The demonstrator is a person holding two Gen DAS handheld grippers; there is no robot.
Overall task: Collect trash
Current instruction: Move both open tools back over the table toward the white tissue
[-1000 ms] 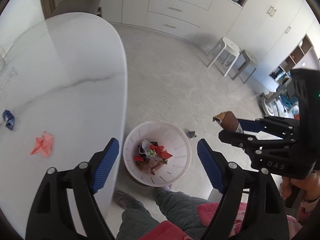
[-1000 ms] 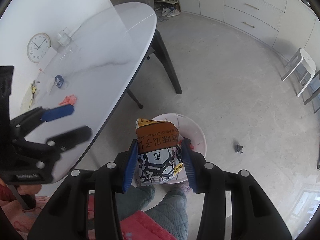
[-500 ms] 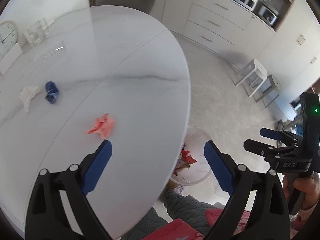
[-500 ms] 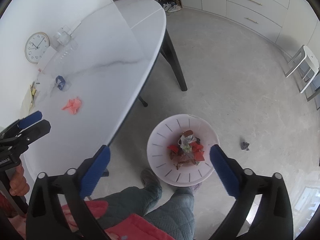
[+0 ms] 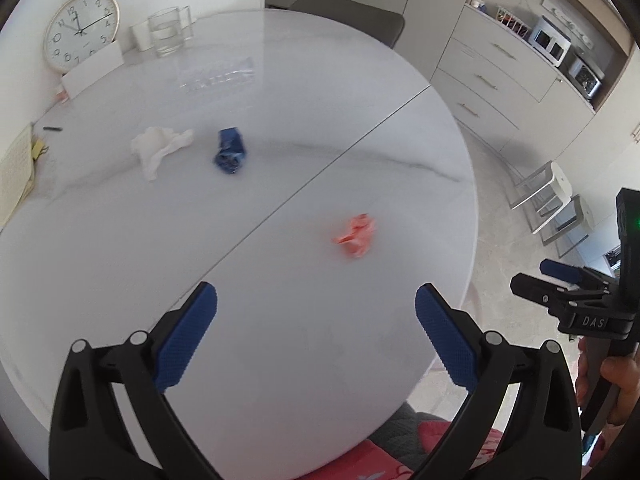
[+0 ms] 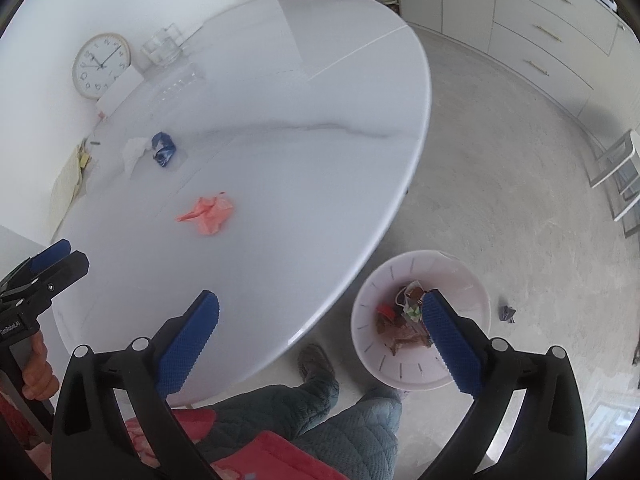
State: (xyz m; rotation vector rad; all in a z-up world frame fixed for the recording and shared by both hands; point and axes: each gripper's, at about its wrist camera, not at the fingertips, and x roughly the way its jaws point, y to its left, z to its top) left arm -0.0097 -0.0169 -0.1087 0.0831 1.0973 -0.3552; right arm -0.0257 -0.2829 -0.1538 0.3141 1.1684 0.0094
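On the white oval table (image 5: 120, 264) lie a crumpled pink wrapper (image 5: 356, 236), a crumpled blue wrapper (image 5: 230, 152) and a white tissue (image 5: 160, 148). My left gripper (image 5: 316, 292) hangs over the table's near part, short of the pink wrapper; its jaws are opening with nothing between them. My right gripper (image 6: 320, 298) stands open and empty over the table's edge. The white bin (image 6: 472, 276) on the floor beside the table holds several wrappers. The right wrist view also shows the pink wrapper (image 6: 210, 214) and the left gripper (image 6: 74, 254).
A small dark scrap (image 6: 507, 313) lies on the floor right of the bin. A clock (image 5: 82, 30), a glass (image 5: 164, 32) and a notepad (image 5: 14, 172) stand at the table's far side. Two stools (image 5: 552, 200) and cabinets line the right. The person's legs (image 6: 320, 408) are near the bin.
The right gripper let the snack bag go into the bin and opened wide. Both grippers swung left from the bin towards the table. The left jaws spread wider.
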